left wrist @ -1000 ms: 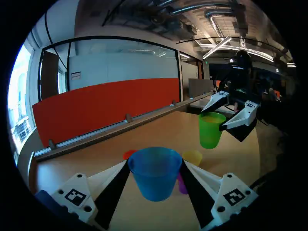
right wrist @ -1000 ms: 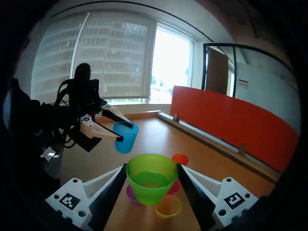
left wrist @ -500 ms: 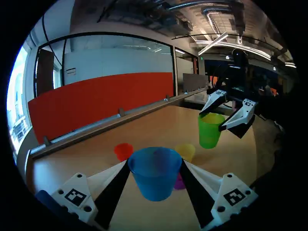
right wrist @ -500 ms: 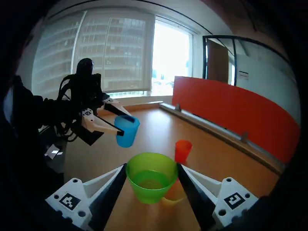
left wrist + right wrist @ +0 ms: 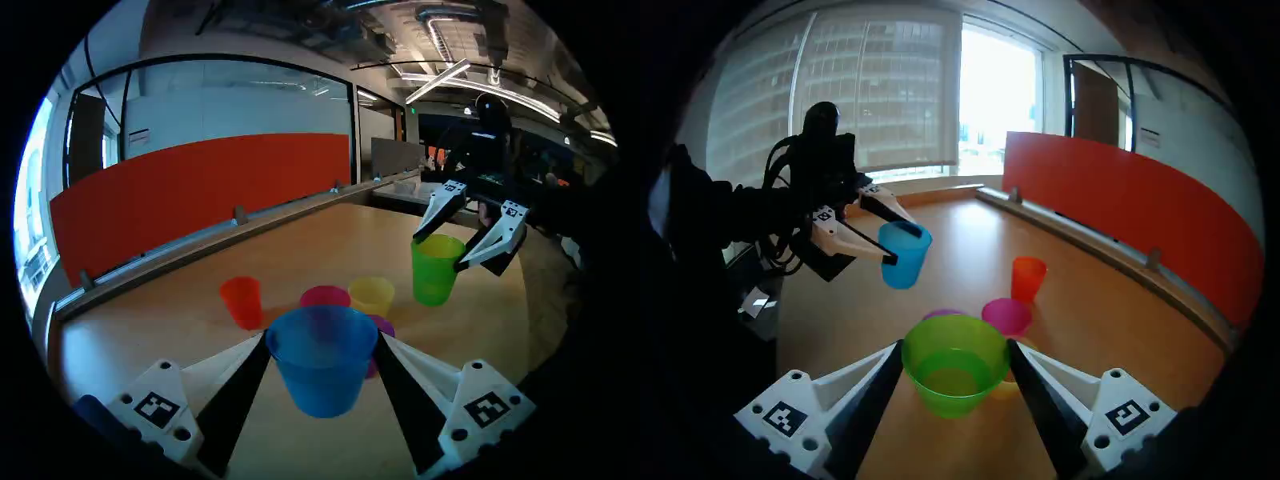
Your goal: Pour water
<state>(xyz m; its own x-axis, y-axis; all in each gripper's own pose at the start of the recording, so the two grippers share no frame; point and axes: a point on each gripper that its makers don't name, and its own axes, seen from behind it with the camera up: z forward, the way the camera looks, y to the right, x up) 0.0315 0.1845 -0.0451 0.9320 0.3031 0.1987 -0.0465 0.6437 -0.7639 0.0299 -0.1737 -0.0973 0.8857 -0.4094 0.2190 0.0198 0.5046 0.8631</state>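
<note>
My left gripper (image 5: 322, 364) is shut on an upright blue cup (image 5: 322, 358), held above the wooden table (image 5: 480, 320). Seen from the right gripper view, that blue cup (image 5: 904, 254) hangs in the left gripper (image 5: 896, 244) at the far left. My right gripper (image 5: 954, 376) is shut on a green cup (image 5: 954, 363) with liquid in its bottom. In the left gripper view the green cup (image 5: 436, 268) sits between the right gripper's (image 5: 438, 250) fingers at the right, upright and well apart from the blue cup.
Orange (image 5: 242, 301), pink (image 5: 325, 297), yellow (image 5: 372, 294) and purple (image 5: 378, 328) cups stand on the table between the grippers. An orange divider panel (image 5: 200, 184) runs along the table's far edge. A person's dark sleeve (image 5: 712, 224) holds the left gripper.
Both cameras have tilted down or risen, so more small cups on the table have come into sight. Both cups stay gripped and upright.
</note>
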